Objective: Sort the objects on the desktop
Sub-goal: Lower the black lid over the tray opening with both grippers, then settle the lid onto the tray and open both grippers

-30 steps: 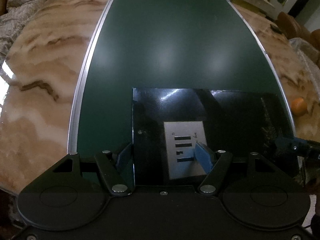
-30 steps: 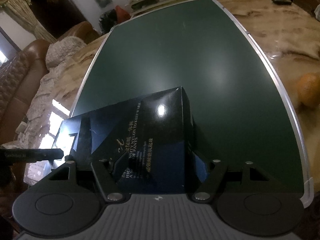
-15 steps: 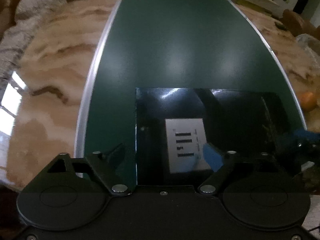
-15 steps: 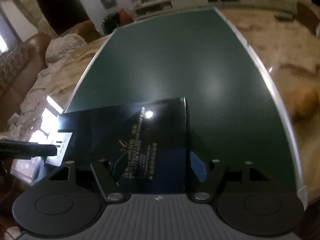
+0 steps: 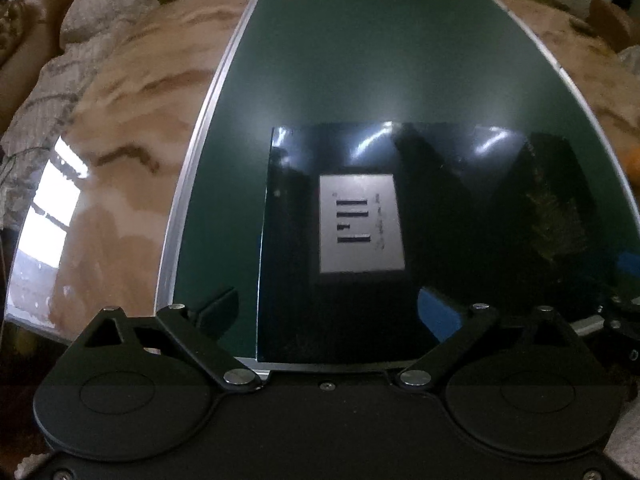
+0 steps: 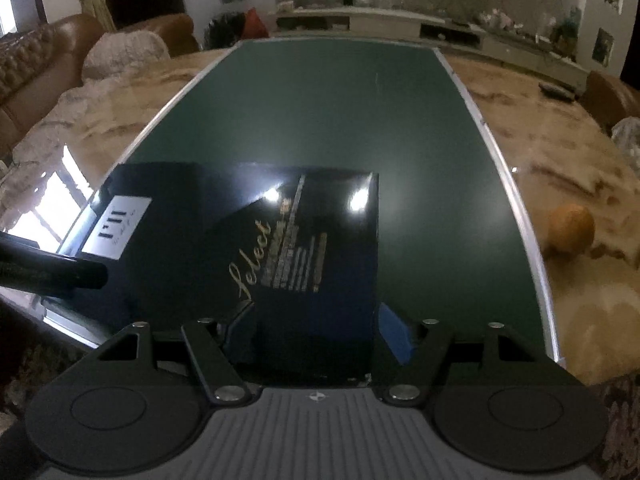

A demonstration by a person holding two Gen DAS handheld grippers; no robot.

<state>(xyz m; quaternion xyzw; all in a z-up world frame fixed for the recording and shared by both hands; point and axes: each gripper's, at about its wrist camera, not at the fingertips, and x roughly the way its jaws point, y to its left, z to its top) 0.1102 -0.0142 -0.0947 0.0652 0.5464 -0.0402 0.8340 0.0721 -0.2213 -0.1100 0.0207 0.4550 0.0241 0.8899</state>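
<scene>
Box: the box (image 6: 280, 248) lies flat on the near end of the board (image 6: 332, 112).
Board: lies on the table (image 6: 560, 152).
Orange: the orange (image 6: 570, 226) sits on the table, right of the board.
Sofa: the sofa (image 6: 36, 68) stands behind the table, left.

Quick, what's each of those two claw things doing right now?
Left gripper: jaws opening, wide around the black box, not pressing it.
Right gripper: jaws closing on the same box's right end; looks held.
</scene>
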